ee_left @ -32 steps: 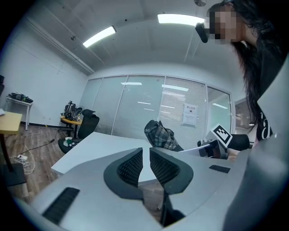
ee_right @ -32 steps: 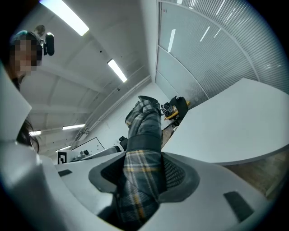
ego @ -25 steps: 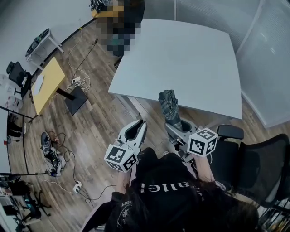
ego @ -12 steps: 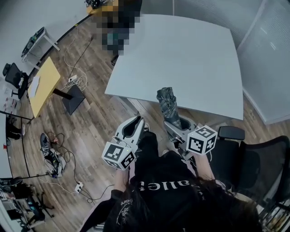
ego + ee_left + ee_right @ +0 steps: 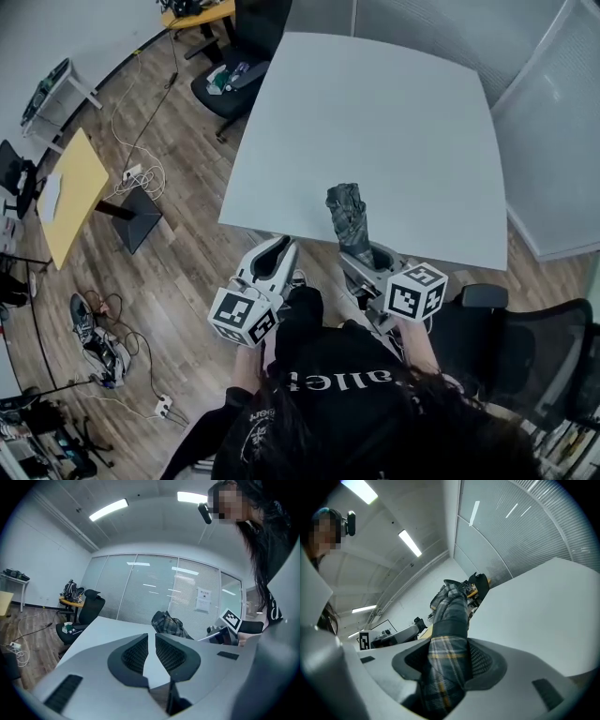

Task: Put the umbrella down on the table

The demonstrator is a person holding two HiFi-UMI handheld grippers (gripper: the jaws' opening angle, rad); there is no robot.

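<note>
A folded grey plaid umbrella (image 5: 349,217) with thin yellow lines sticks out forward and upward from my right gripper (image 5: 366,255), which is shut on its lower part. The umbrella's top hangs above the near edge of the white table (image 5: 375,122). In the right gripper view the umbrella (image 5: 450,616) fills the gap between the pads of the right gripper (image 5: 449,663), with the table (image 5: 553,602) beyond. My left gripper (image 5: 279,246) hovers at the table's near edge, left of the umbrella, its jaws together and empty. The left gripper view shows the left gripper (image 5: 151,639), the umbrella (image 5: 168,624) and the table (image 5: 93,630).
A black office chair (image 5: 525,337) stands close on my right. Another black chair (image 5: 234,75) sits at the table's far left corner. A yellow desk (image 5: 66,187) and cables (image 5: 141,169) are on the wooden floor to the left. A glass partition (image 5: 553,141) runs along the right.
Both grippers have moved forward toward the table. The umbrella's top now reaches over the table's near edge. The left gripper's jaws stay together.
</note>
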